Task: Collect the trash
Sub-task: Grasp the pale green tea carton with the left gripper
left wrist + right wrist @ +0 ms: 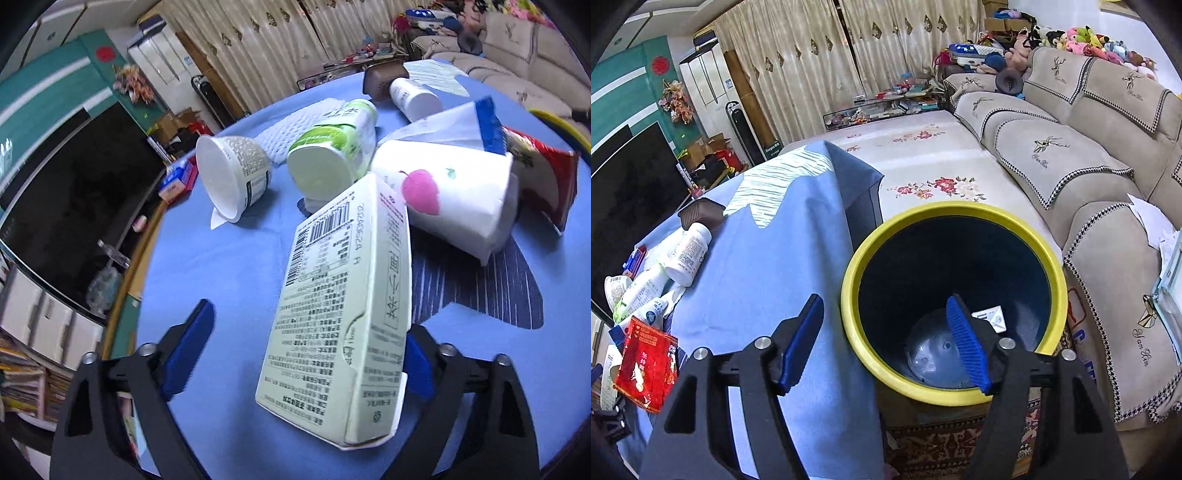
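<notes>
My left gripper [306,354] is open over the blue tablecloth [221,280]. A pale green carton [343,317] lies between its fingers, touching the right pad; the left pad stands apart from it. Behind it lie a white paper cup with a pink spot [454,203], a green-white bottle [332,147], a white yogurt cup [229,173], a white pill bottle [413,98] and a red snack bag [543,177]. My right gripper [886,339] is open and empty above the yellow-rimmed bin [1049,254], which holds a small white wrapper [991,317].
A brown tray [384,79] lies at the table's far side, also in the right wrist view [701,214]. The table edge [125,280] runs along the left, with a TV [66,206] beyond. A beige sofa [1089,166] stands right of the bin.
</notes>
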Tool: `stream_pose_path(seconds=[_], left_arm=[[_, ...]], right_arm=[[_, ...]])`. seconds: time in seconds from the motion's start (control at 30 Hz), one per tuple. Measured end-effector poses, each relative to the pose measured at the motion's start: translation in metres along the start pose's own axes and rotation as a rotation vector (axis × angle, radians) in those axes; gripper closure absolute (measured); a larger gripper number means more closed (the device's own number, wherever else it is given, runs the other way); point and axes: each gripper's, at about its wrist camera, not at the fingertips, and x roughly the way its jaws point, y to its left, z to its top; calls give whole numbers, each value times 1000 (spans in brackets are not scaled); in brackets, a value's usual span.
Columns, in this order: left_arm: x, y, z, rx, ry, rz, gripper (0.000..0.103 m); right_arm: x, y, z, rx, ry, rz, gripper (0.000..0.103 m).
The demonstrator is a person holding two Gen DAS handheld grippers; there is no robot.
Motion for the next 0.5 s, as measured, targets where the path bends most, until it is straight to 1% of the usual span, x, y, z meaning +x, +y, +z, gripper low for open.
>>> stream_pose_path(seconds=[0.1, 0.13, 0.27, 0.33, 0.37, 0.4, 0.5], left_arm=[[4, 14, 0, -50, 11, -60, 35], [5, 17, 1, -55, 5, -68, 37], [7, 23, 3, -52, -23, -81, 53], [3, 24, 4, -59, -34, -79, 59], [2, 27, 5, -67, -42, -73, 66], [2, 30, 6, -76, -45, -78, 69], [-3, 38, 6, -106, -49, -117, 71]], right_arm=[[1, -1, 0, 6, 3, 8, 38], [1, -1, 0, 5, 4, 9, 38], [3, 2, -1, 2, 7, 18, 38], [3, 3, -2, 1, 6, 21, 38], [3, 4, -2, 1, 7, 23, 38], [3, 5, -3, 0, 8, 23, 38], [3, 5, -3, -2, 12, 25, 38]])
